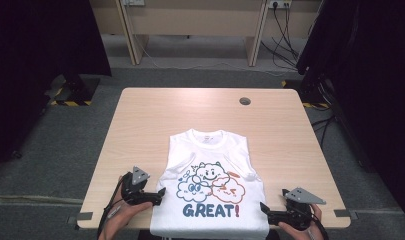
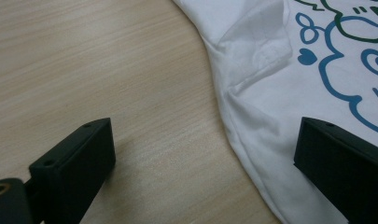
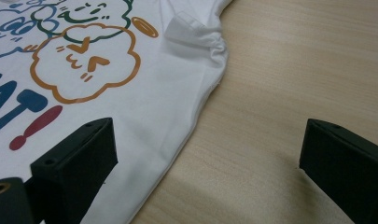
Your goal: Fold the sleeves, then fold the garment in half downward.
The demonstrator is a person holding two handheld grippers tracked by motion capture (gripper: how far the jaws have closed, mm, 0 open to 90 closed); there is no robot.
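Both grippers wide at T-shirt edges | hem likely overhangs table

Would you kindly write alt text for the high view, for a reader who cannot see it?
A white T-shirt printed with cartoon clouds and the word GREAT! lies flat, sleeves folded in, on a light wooden table. The left gripper and right gripper, each hand-held with jaws open, flank its lower edges.
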